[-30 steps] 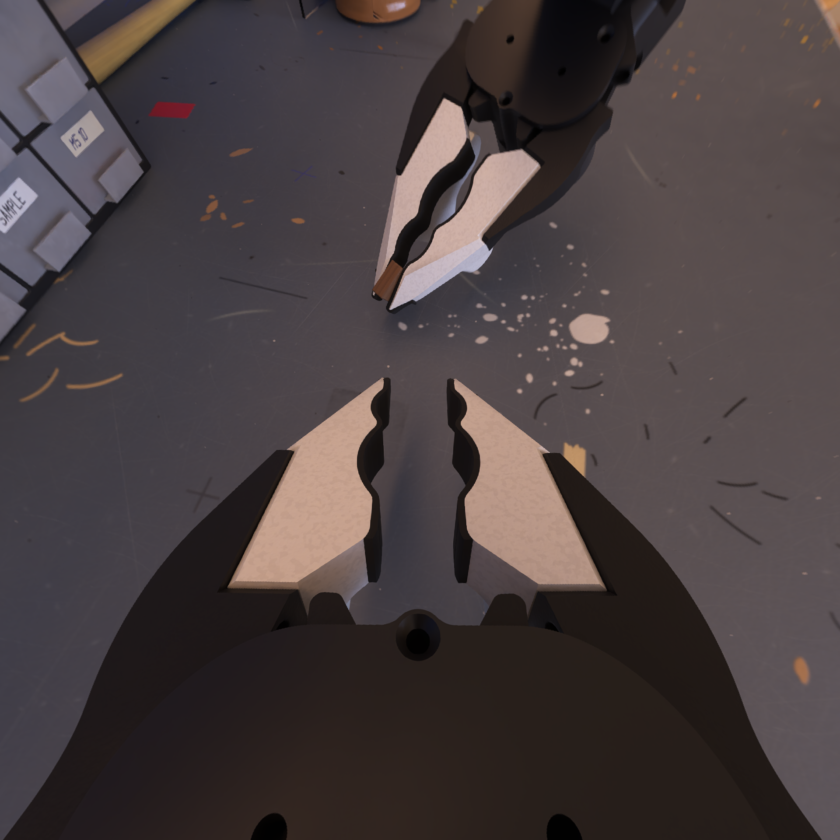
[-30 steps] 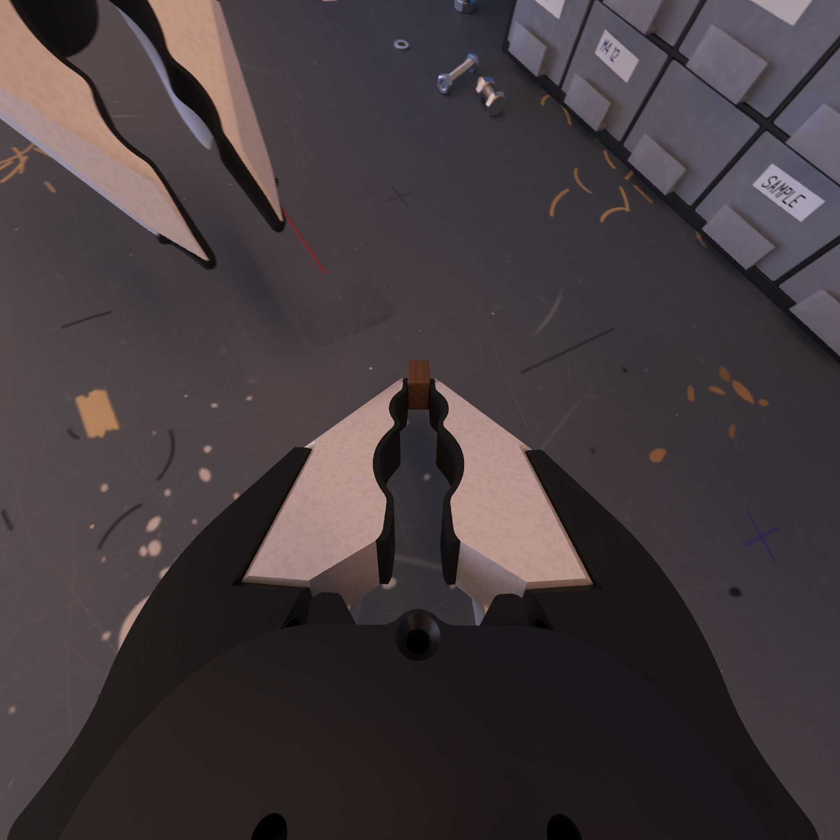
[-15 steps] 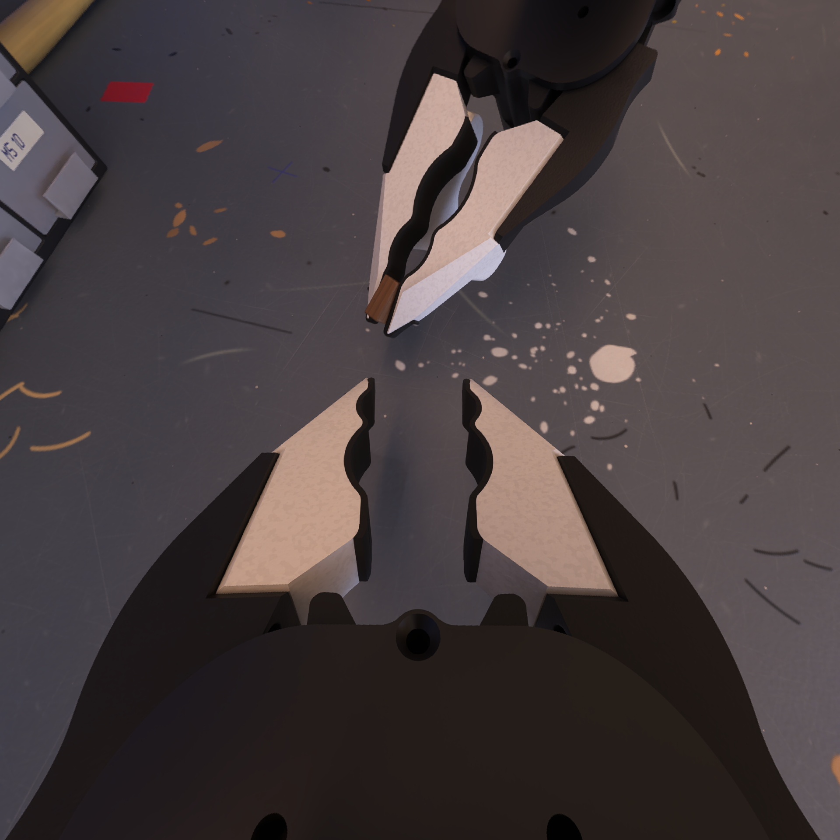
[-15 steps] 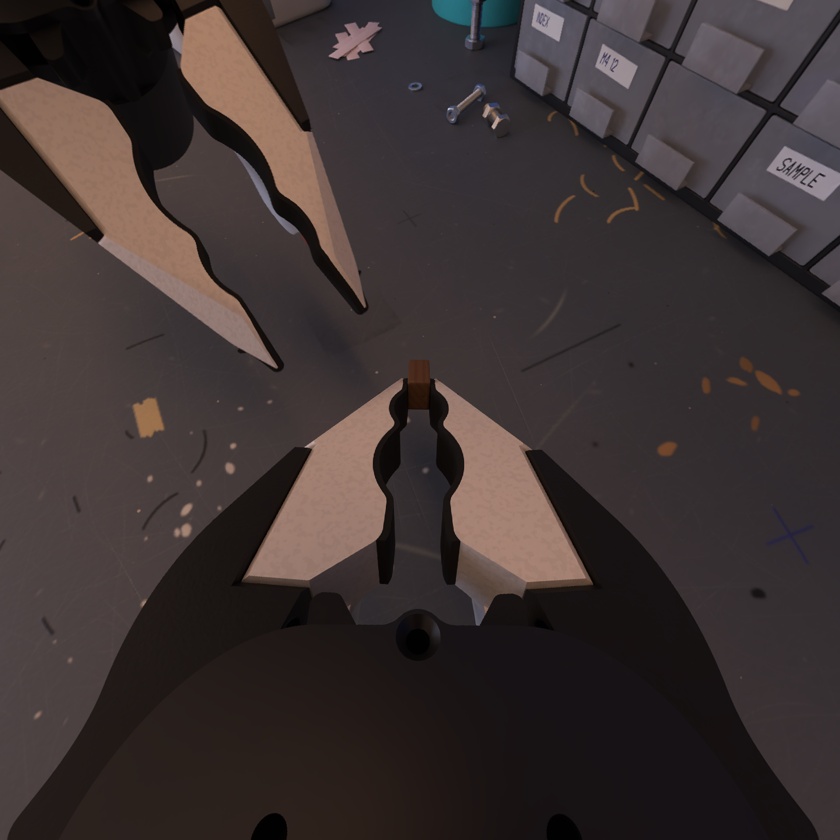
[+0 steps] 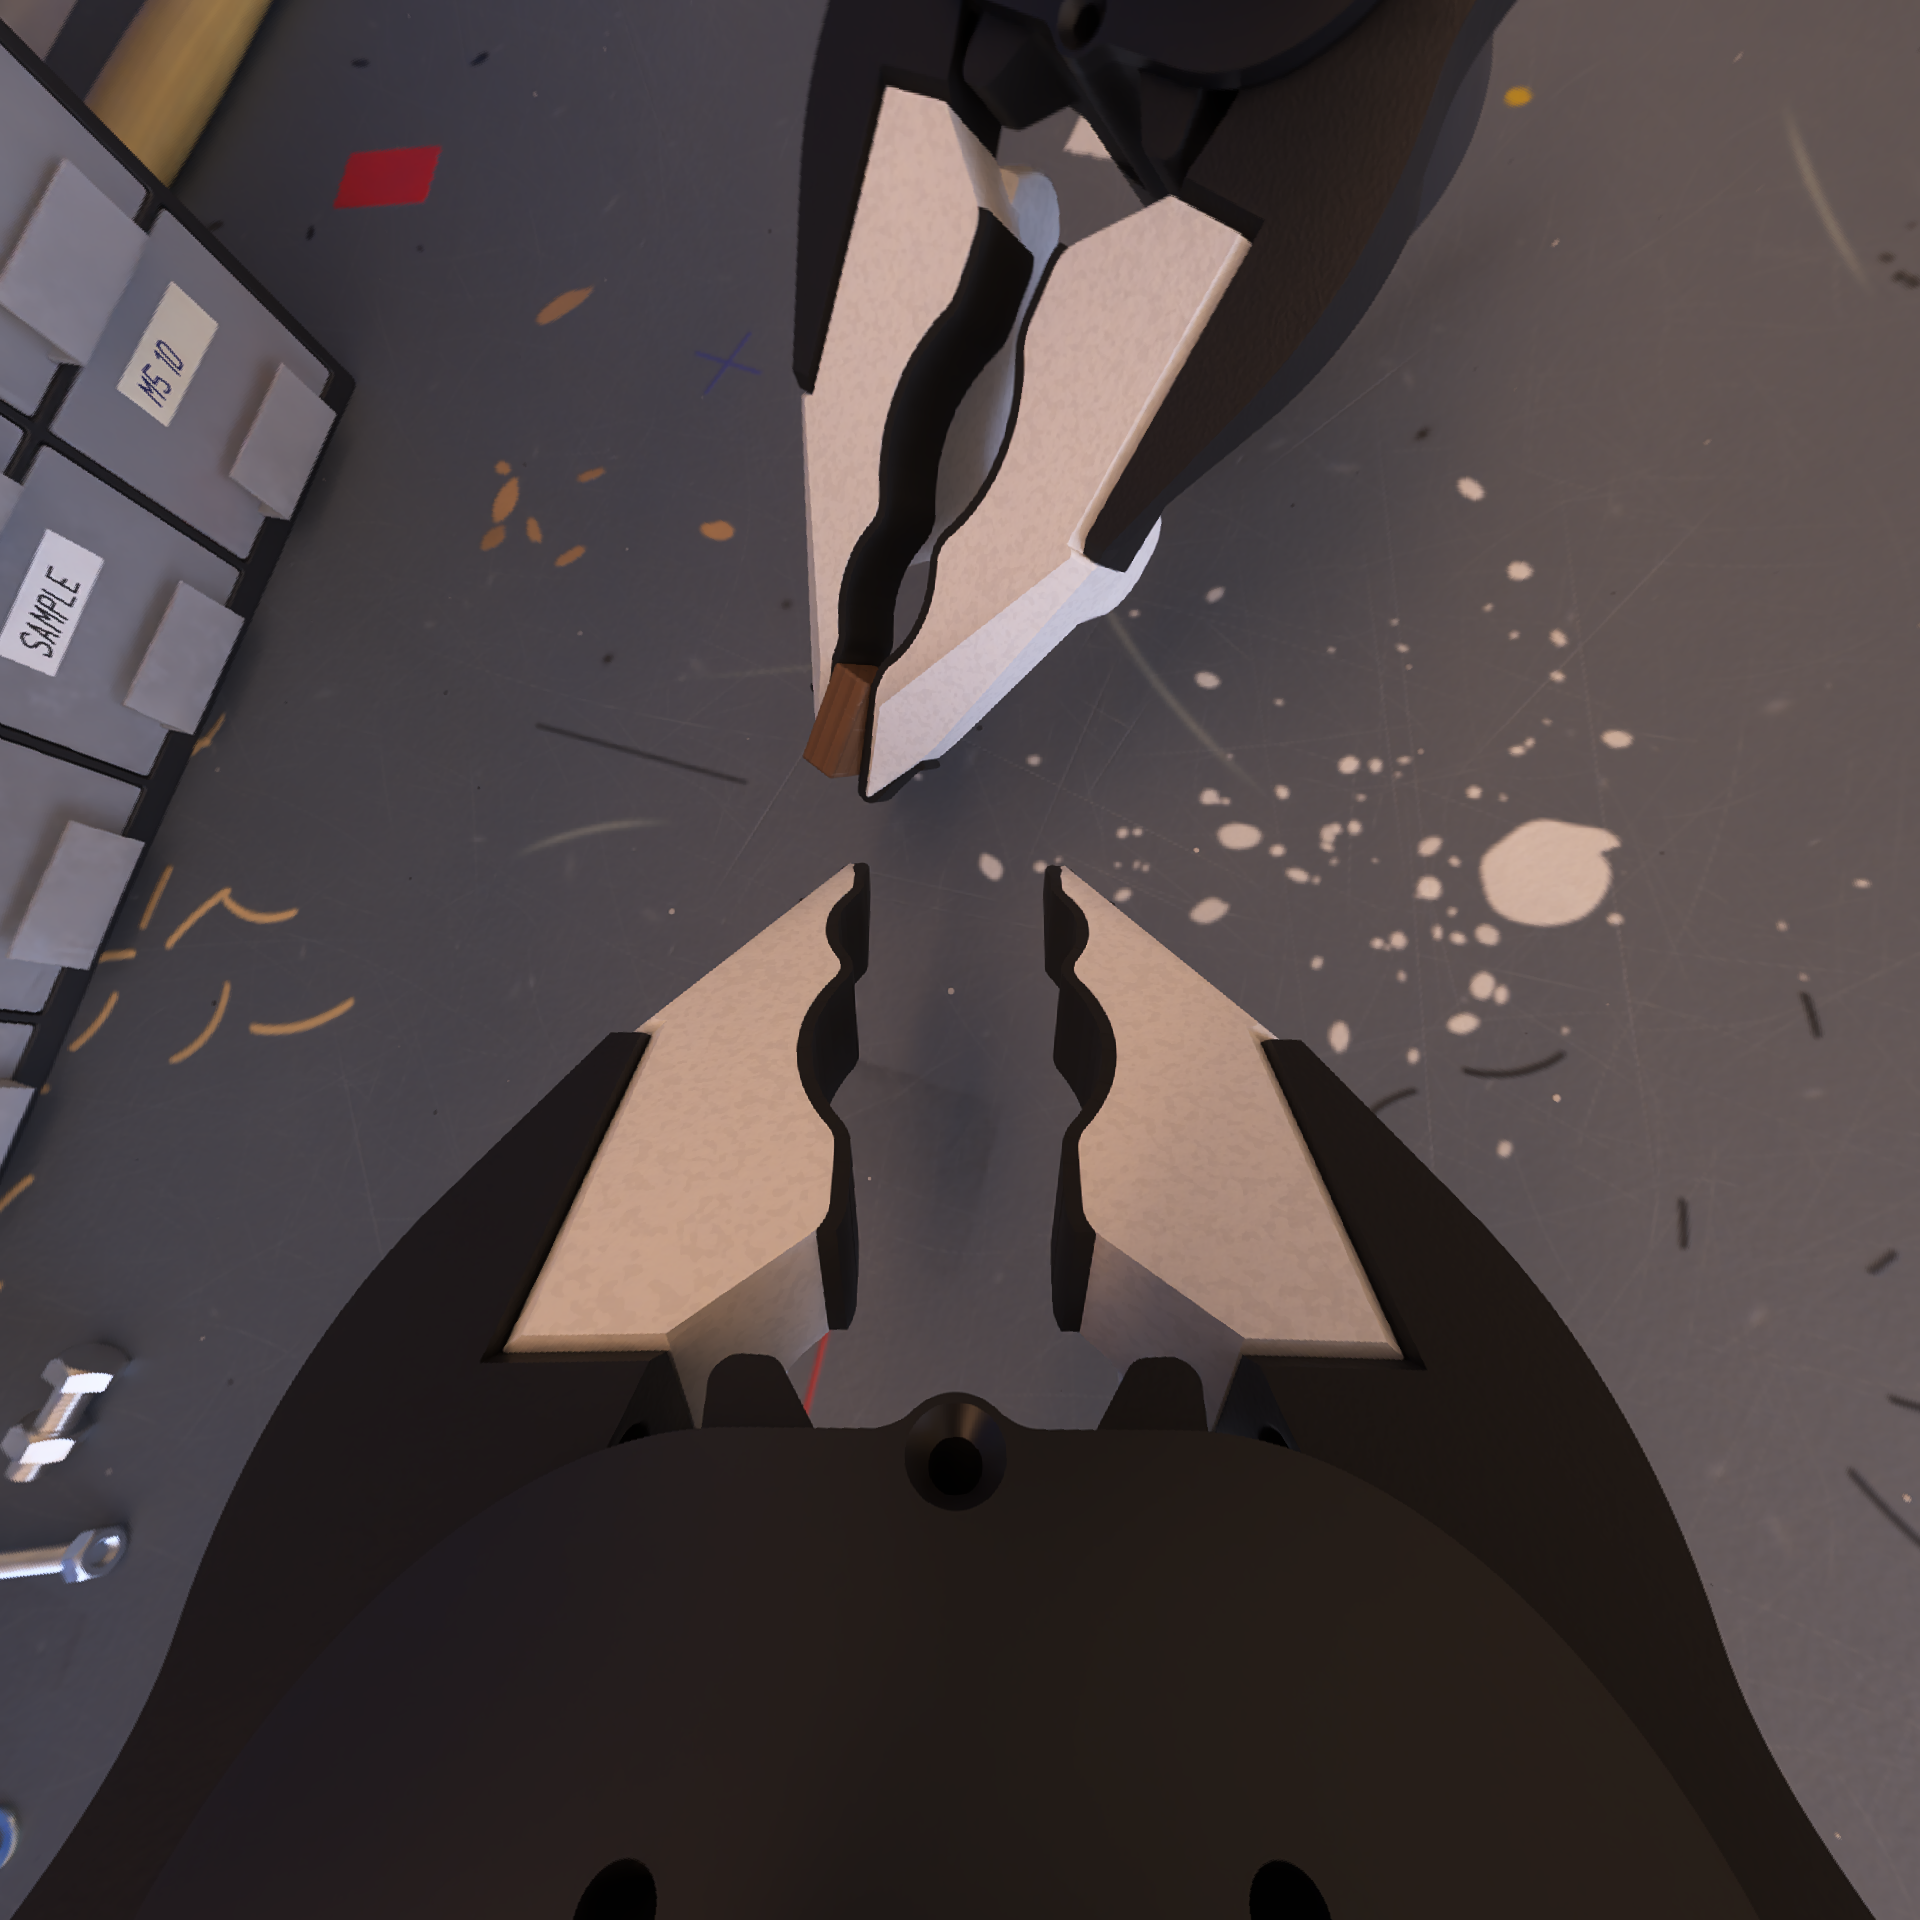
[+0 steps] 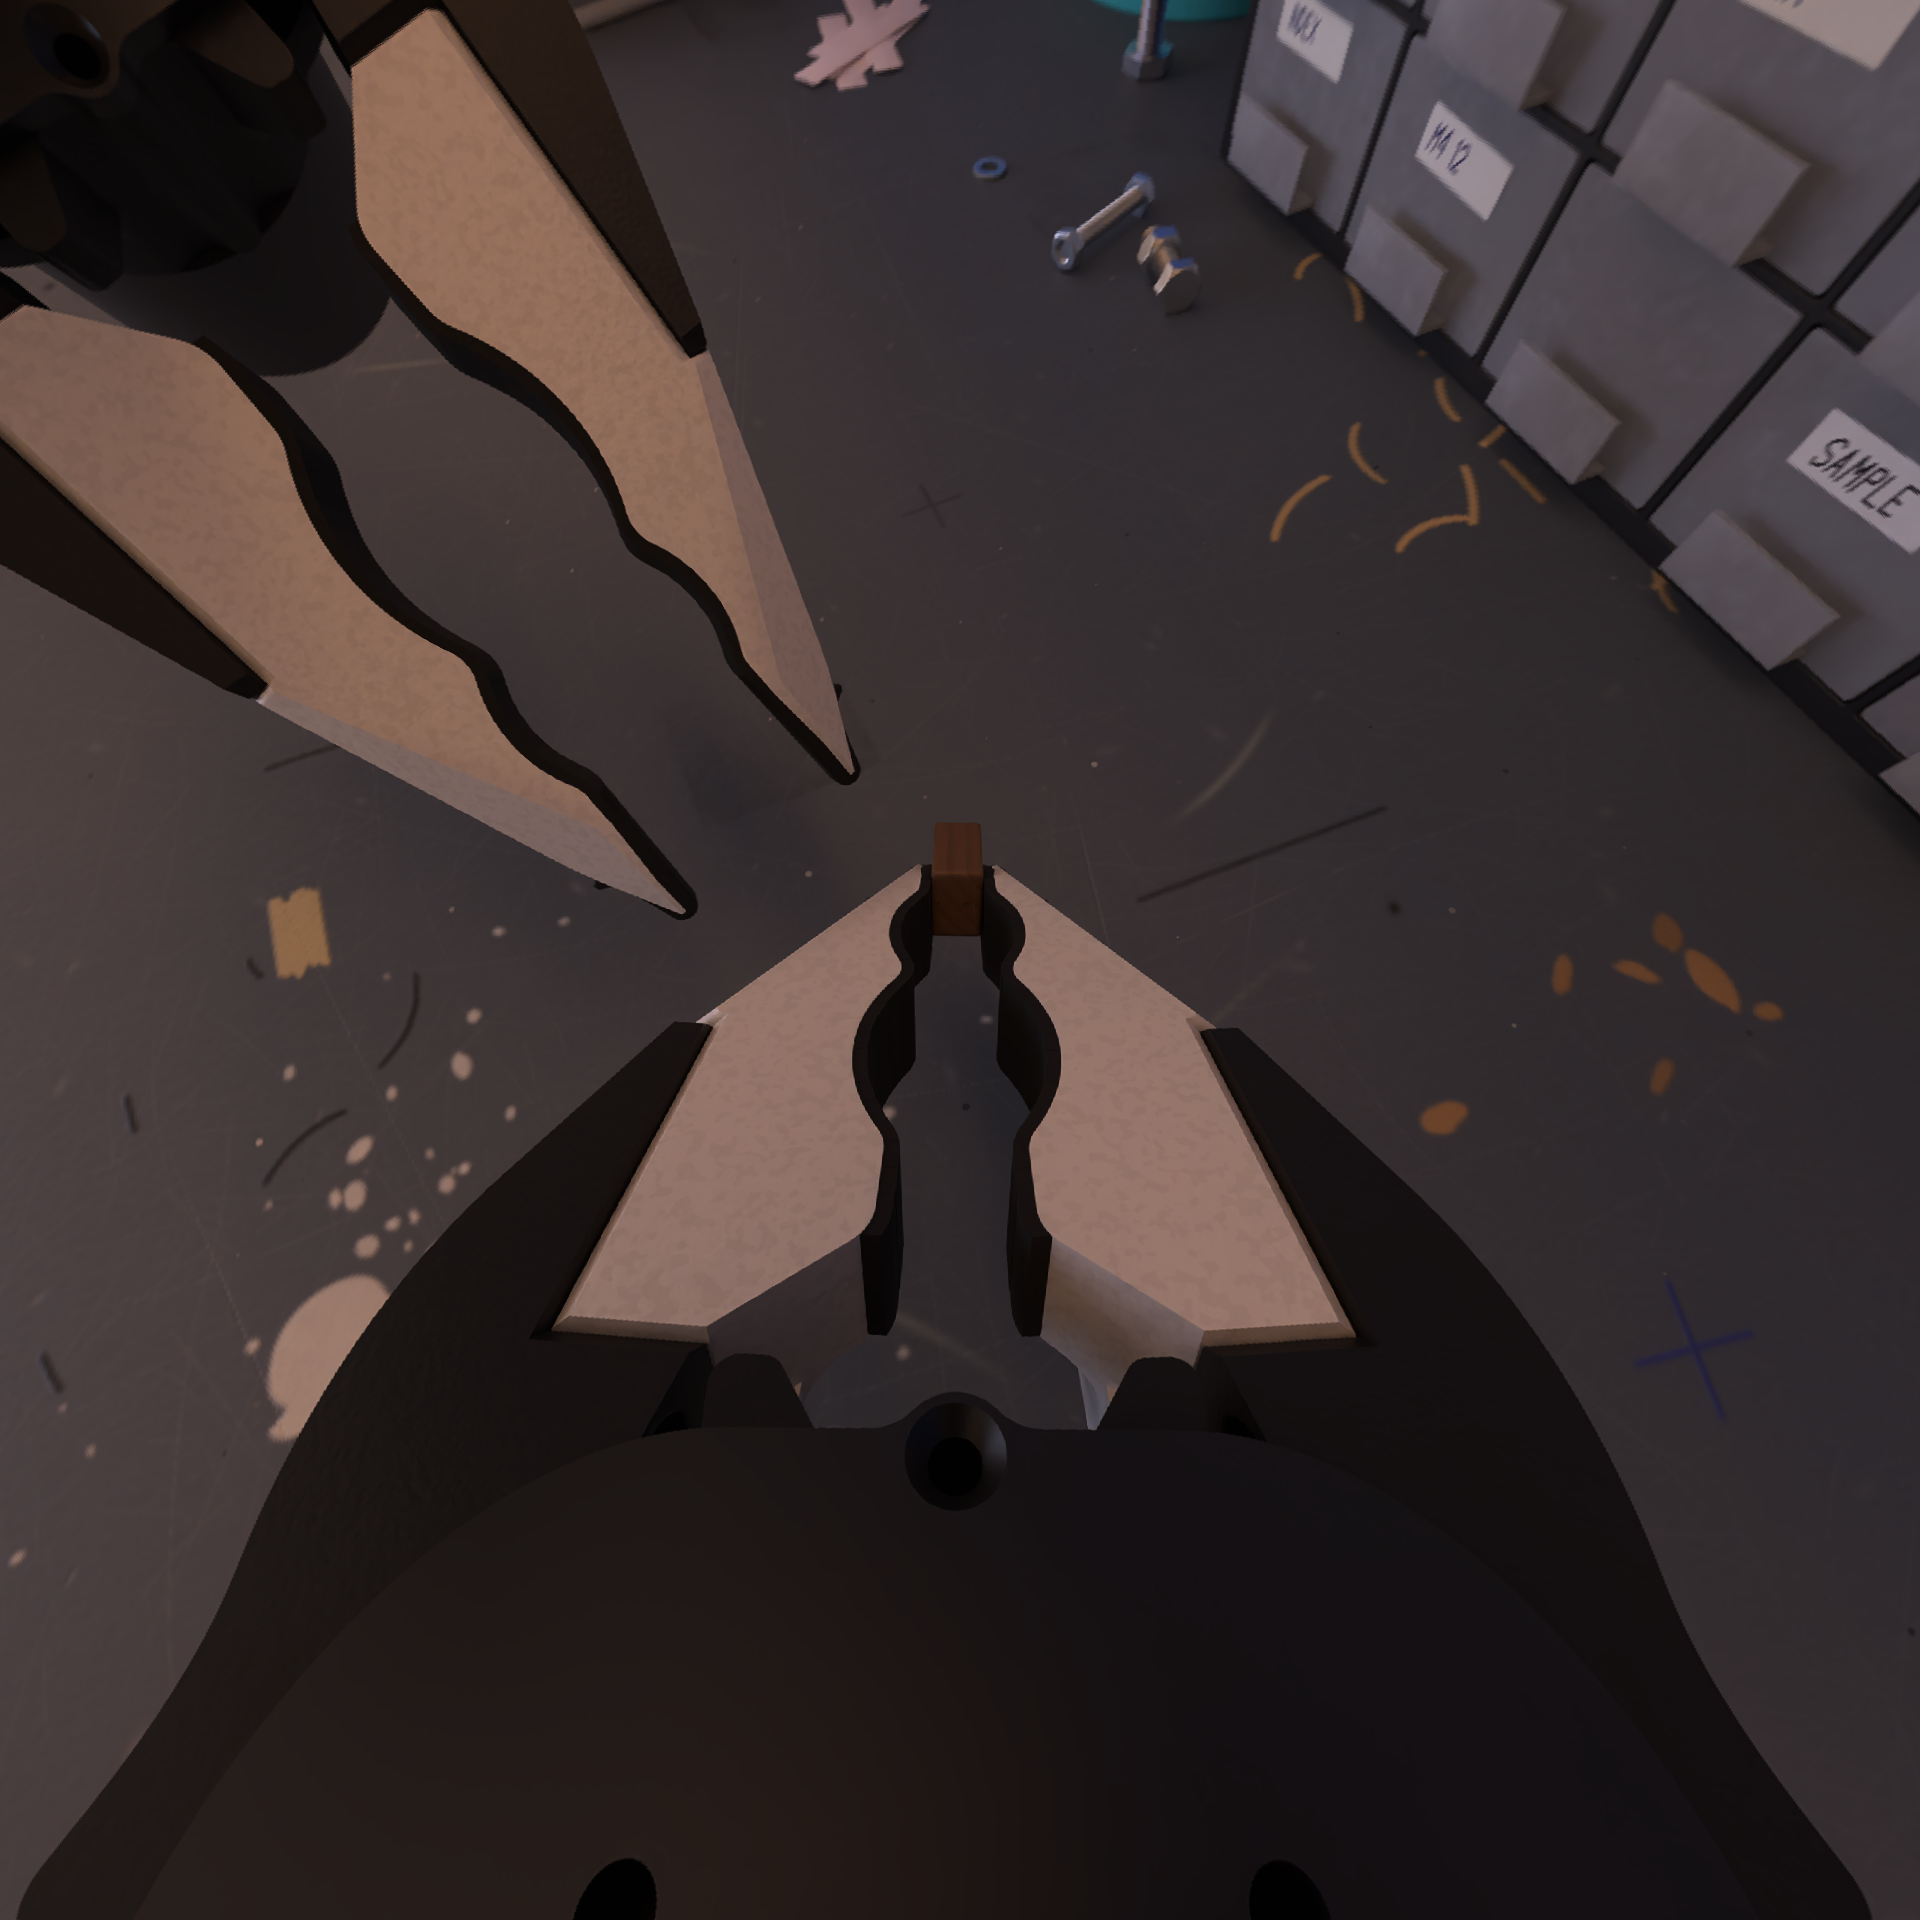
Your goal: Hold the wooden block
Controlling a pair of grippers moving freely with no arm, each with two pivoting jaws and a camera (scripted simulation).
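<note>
- Since the earlier frames, the left hand-held gripper (image 6: pixel 764 842) has come in closer to the right one; from the right wrist view its two pale fingers now reach down from 10 o'clock almost to the block, where before they sat higher and farther off.
- Left hand-held gripper (image 5: pixel 951 878) stands open, jaws parallel with a clear gap between them and nothing in it, pointing toward 12 o'clock over the dark desk (image 5: pixel 520 1143).
- Right hand-held gripper (image 5: pixel 852 753) faces it from 12 o'clock in the left wrist view, tilted so its tips lean toward 7 o'clock, and is clamped on the wooden block (image 5: pixel 840 719).
- Seen along the right hand-held gripper (image 6: pixel 956 883), the wooden block (image 6: pixel 957 878) is pinched at the very tips of the fingers, its far end sticking out past them toward 12 o'clock, clear of the desk (image 6: pixel 1143 675).
- The open tips of the left one sit just beside the block, at about 10 o'clock from it, not touching.
- Grey drawer cabinet (image 6: pixel 1662 312) with labelled fronts runs along 2 o'clock in the right wrist view; two bolts (image 6: pixel 1127 239) lie near it at 1 o'clock.
- Pale paint splatter (image 5: pixel 1538 873) marks the desk at 3 o'clock in the left wrist view, and orange shavings (image 5: pixel 239 997) curl at 9 o'clock.
</note>
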